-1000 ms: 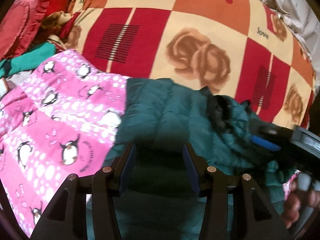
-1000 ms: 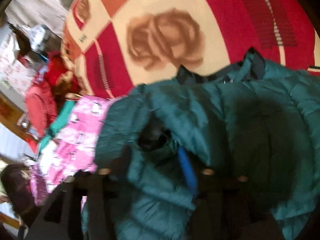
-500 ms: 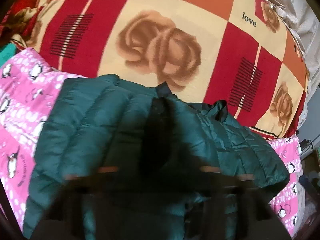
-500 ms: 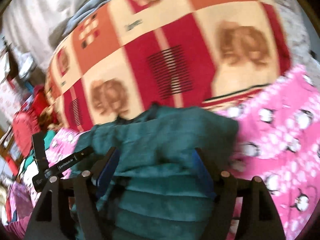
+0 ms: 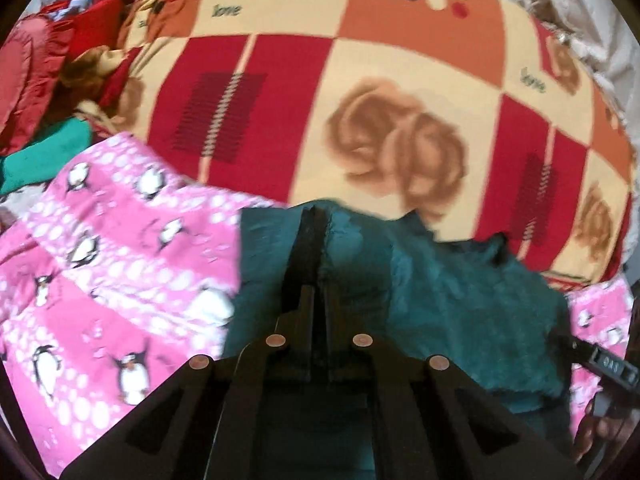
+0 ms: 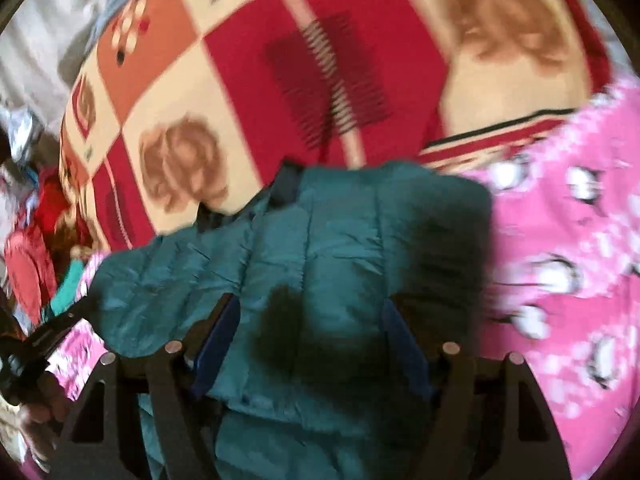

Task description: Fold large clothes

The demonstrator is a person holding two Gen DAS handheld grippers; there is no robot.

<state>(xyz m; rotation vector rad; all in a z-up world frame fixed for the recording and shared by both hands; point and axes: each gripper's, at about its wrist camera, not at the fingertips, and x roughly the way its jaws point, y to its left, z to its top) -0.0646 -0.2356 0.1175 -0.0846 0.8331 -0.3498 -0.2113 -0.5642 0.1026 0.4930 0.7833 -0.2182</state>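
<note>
A teal quilted puffer jacket (image 5: 460,300) lies bunched on a pink penguin blanket (image 5: 120,264); it also shows in the right wrist view (image 6: 320,240). My left gripper (image 5: 316,220) has its fingers pressed together over the jacket's far edge; whether fabric is pinched between them is unclear. My right gripper (image 6: 312,320) is open, its blue-padded fingers (image 6: 218,332) spread over the jacket's middle. The right gripper's body shows at the left view's right edge (image 5: 600,364).
A red, cream and orange rose blanket (image 5: 380,100) covers the bed beyond the jacket. Red and green clothes (image 5: 44,80) are piled at the far left. The pink penguin blanket extends right of the jacket (image 6: 560,280). Grey fabric (image 6: 48,20) lies at the back.
My left gripper has shut from open and now sits at the jacket's far edge. My right gripper stays open, and the jacket now lies flatter under it.
</note>
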